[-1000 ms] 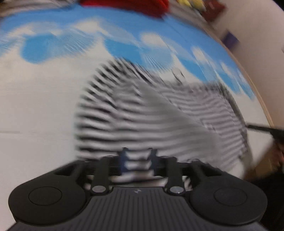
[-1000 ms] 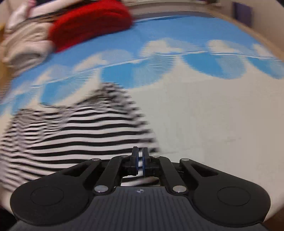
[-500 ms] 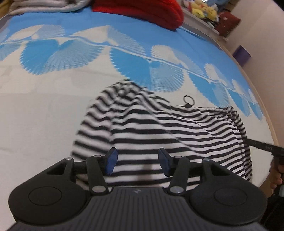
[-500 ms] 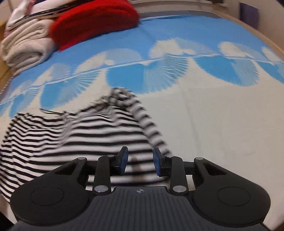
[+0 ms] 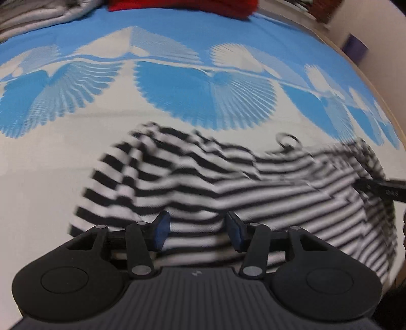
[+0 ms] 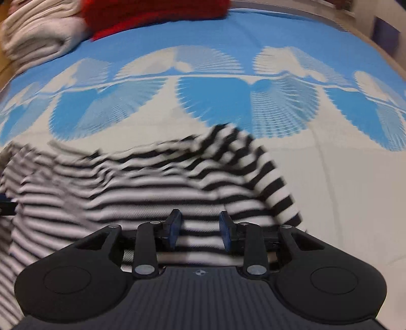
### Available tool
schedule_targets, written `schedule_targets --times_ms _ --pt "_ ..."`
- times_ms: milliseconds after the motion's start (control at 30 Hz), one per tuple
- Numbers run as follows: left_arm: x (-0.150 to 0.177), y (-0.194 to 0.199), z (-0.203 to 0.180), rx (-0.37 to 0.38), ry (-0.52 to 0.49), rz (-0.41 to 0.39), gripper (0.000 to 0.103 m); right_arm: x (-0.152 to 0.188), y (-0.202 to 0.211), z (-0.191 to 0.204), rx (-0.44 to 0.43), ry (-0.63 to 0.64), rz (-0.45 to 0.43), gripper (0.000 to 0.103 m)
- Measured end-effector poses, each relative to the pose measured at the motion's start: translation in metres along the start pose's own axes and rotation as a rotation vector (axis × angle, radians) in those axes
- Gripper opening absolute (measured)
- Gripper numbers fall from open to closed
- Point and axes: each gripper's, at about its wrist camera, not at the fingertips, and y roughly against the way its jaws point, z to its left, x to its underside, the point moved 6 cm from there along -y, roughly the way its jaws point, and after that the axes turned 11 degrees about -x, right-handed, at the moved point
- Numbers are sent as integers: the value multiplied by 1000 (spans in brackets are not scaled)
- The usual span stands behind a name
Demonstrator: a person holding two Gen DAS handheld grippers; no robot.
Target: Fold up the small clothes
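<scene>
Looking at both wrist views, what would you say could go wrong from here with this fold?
Both the left gripper and right gripper stand open above the black-and-white striped garment, neither holding cloth. Its far edge looks humped and rumpled rather than flat, so creases may get folded in. The frames are motion-blurred, so a hurried pinch might take too many layers. A small dark loop at the top edge might catch a finger.

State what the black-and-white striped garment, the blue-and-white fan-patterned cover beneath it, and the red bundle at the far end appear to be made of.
Black-and-white striped garment: soft knit, likely cotton jersey; it drapes and wrinkles, matte.
Blue-and-white fan-patterned cover: thin woven or printed fabric, matte, lying flat with faint creases.
Red bundle: seems a thick fuzzy knit or fleece; blur leaves it open.
</scene>
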Motion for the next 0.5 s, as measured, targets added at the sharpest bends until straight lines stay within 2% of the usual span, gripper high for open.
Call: schedule_targets --times_ms 100,200,267,367,500 --pt "-10 -1 13 6 53 -27 51 -9 -11 -10 22 -15 -26 33" --pt "-22 0 22 -30 88 -81 51 -17 -12 -18 70 -19 -70 34" --pt "-29 -4 32 -72 130 -99 47 -23 -13 -30 79 -66 -80 41" --pt "-36 -13 43 -79 203 -95 41 -29 -18 -44 66 -146 -93 41" --pt "-45 -16 53 -104 259 -130 32 -36 -22 -44 104 -139 -127 41"
